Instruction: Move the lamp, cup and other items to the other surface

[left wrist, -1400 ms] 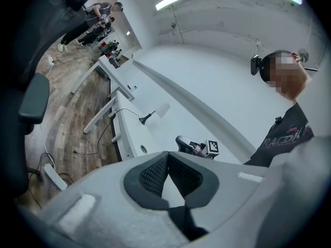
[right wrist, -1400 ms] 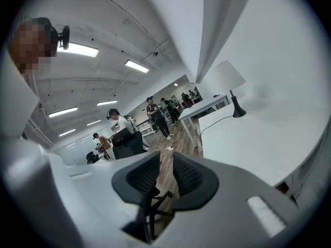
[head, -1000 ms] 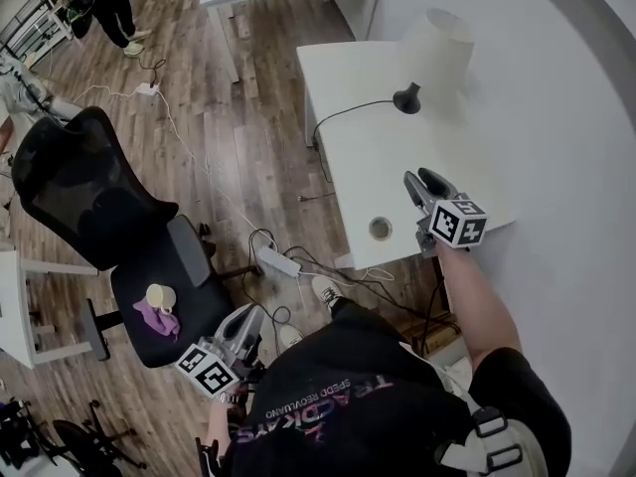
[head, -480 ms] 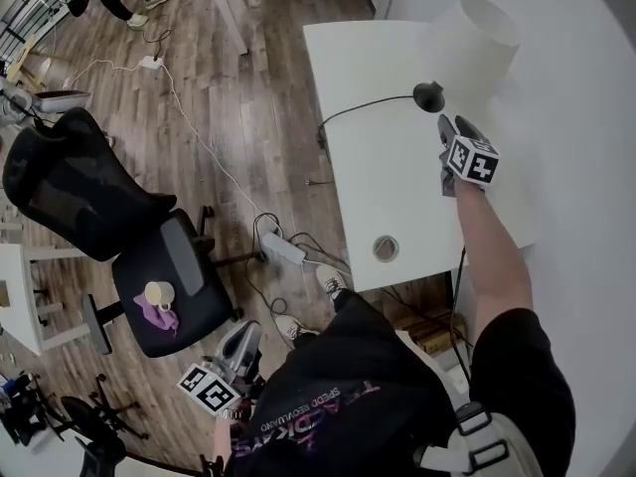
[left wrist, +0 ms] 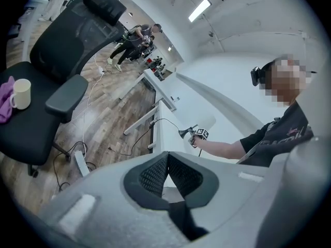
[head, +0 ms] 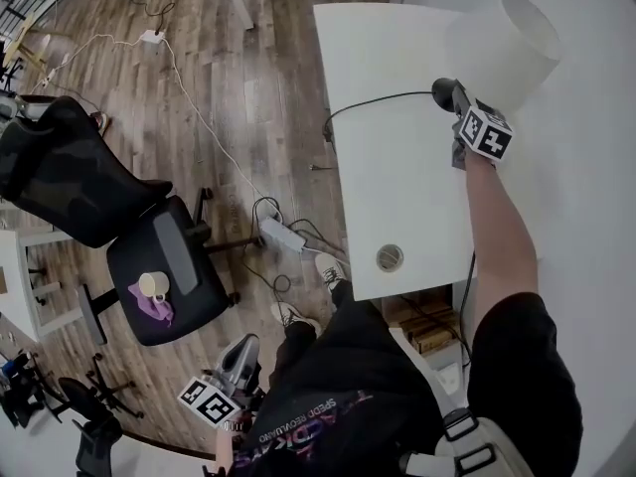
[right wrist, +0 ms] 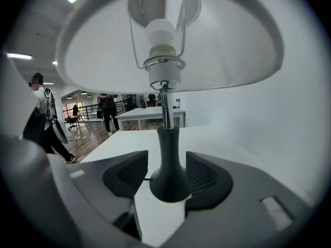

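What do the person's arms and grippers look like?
Left gripper and right gripper: grey, black textured fingers, a white cube of black square markers each. Black printed short-sleeved T-shirt. The right gripper's fingers have just been opening, lamp base between them.

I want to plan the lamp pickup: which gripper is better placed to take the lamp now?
Right. The jaws of the right gripper have just been opening and flank the lamp base on the table, not closed on it. The left gripper is shut, low beside the person, far away.
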A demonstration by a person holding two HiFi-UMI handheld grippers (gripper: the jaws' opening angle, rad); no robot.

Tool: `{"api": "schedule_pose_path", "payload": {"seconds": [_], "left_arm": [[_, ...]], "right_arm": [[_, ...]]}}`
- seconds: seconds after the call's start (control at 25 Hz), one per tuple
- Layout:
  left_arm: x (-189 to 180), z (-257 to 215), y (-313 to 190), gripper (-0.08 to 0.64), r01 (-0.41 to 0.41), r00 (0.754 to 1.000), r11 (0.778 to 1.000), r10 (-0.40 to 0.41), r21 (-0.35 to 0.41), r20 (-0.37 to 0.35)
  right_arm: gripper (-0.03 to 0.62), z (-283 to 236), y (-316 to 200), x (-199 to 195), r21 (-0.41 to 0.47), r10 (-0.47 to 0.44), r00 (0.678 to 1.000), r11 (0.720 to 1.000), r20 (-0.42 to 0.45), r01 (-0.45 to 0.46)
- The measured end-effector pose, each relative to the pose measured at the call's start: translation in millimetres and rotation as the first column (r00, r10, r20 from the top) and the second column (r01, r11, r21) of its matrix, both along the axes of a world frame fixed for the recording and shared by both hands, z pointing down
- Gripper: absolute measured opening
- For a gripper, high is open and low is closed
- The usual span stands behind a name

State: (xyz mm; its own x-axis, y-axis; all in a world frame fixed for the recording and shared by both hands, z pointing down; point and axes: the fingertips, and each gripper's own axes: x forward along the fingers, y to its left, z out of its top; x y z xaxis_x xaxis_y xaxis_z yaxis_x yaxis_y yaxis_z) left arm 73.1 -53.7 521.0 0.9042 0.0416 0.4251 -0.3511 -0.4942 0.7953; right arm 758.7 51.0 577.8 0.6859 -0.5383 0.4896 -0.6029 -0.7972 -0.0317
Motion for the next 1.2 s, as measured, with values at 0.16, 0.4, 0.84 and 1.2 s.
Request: {"api": "schedule_pose_path", "payload": {"seconds": [0.16,0.4,0.84,1.2], "left_arm": [[-4.9,6.6,5.5,0.003,0.022,0.999,1.0,-0.021,-0.022,0.032],[0.6,12.3,14.5,0.003,0.018,0.998,0.999,-0.016,-0.043,0.064],[3.2,22.7,19.1,0.003,0.021,0.994,0.997,-0.014,-0.07,0.106],[1.9,12.6,7.6,0.003,0.045,0.996,0.998,-0.041,-0.047,0.082]], "right_arm": [[0.225,6.3,-9.8,11.9,0.01,0.004,1.0,1.0,-0.013,-0.004],[0.227,7.0,-19.9,32.8,0.037,0.025,0.999,0.999,-0.038,-0.023],[0.16,24.3,-32.5,47.2,-0.002,-0.009,0.999,1.0,-0.032,0.009],[0.157,20.0,-33.0,24.5,0.0,0.025,0.999,1.0,-0.024,-0.025]]}}
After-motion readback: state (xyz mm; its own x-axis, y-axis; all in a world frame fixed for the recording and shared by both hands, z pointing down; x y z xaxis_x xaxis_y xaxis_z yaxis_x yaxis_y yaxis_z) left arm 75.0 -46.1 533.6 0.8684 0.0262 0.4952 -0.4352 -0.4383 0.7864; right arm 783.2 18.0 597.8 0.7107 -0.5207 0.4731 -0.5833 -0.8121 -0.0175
